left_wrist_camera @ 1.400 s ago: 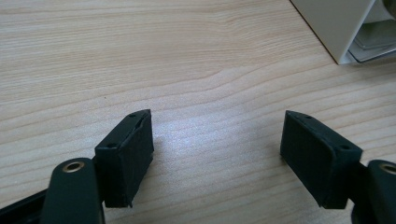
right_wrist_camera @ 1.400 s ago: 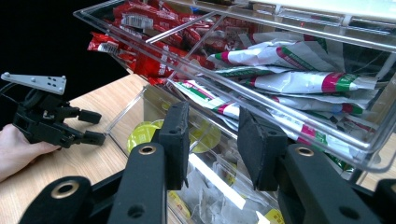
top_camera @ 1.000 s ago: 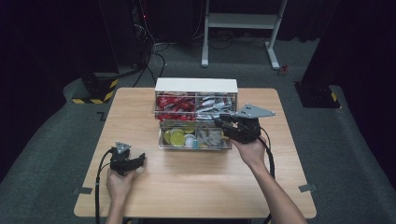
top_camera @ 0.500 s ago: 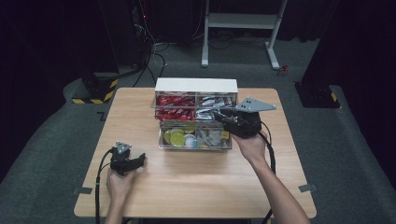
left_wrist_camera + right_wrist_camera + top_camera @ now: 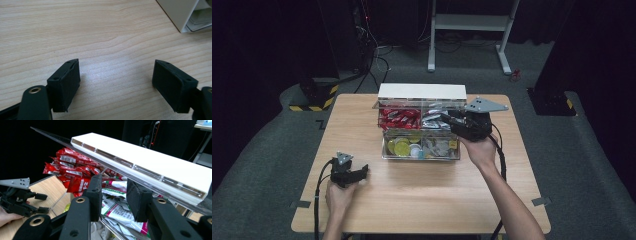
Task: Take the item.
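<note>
Box [image 5: 419,156] of clear plastic stands at the far middle of the table [image 5: 422,200], its white-rimmed lid [image 5: 422,91] raised at the back. Inside the box, red packets [image 5: 399,117] fill the far left compartment, silvery packets [image 5: 432,117] the far right one, and yellow discs [image 5: 401,146] lie in the near left one.

The right gripper [image 5: 446,118] comes in from the box's right side, over the far right compartment. In the right gripper view its jaws are drawn close together with nothing clamped between them, and the gripper's [image 5: 114,182] tips sit right at the clear front edge of the lid [image 5: 150,157], above the red packets [image 5: 72,172]. Whether the tips press on that edge I cannot tell.

The left gripper [image 5: 361,171] rests in the hand near the box's front left, well apart from it and low over the table. Its jaws have just been opening and now stand released and wide, with bare wood between them in the left gripper view [image 5: 116,77]. A corner of the box [image 5: 185,15] shows beyond them.
</note>
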Demonstrator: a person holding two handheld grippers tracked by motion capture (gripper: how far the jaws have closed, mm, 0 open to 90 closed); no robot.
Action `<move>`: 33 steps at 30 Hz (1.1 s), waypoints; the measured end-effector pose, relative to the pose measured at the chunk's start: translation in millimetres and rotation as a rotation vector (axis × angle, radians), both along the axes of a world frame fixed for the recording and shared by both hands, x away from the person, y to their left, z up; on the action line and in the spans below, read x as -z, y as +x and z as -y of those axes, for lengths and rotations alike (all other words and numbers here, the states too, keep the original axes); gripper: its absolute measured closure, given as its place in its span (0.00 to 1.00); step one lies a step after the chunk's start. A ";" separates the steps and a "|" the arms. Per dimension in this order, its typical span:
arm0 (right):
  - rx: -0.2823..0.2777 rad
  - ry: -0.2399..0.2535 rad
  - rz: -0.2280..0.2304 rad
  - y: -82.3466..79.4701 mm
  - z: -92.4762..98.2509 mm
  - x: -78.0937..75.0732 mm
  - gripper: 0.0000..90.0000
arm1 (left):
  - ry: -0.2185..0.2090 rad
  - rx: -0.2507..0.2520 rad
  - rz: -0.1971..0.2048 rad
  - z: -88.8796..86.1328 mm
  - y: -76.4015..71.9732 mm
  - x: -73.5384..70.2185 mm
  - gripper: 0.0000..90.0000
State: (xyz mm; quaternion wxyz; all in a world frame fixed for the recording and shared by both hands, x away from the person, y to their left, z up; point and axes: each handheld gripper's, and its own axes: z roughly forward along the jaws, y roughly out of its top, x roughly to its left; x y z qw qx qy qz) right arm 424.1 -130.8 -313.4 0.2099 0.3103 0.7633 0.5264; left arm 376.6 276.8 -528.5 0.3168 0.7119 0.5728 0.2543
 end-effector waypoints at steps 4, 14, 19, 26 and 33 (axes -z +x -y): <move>0.005 -0.008 0.001 2.7 -0.9 -3.9 0.72 | 0.000 0.001 -0.003 0.7 -0.1 0.1 0.23; 0.007 0.002 -0.010 9.6 -2.4 -6.4 0.71 | -0.004 0.008 -0.005 0.5 -1.8 -0.3 0.24; 0.012 0.006 -0.016 13.0 -2.9 -7.0 0.71 | -0.055 0.023 -0.011 -0.7 -1.9 -2.2 0.26; 0.017 0.009 -0.015 15.2 -3.9 -10.1 0.70 | -0.097 0.049 0.010 1.9 -4.5 -7.0 0.27; 0.022 0.013 -0.012 17.4 -4.4 -11.8 0.69 | -0.145 0.094 0.062 5.6 -9.3 -26.0 0.30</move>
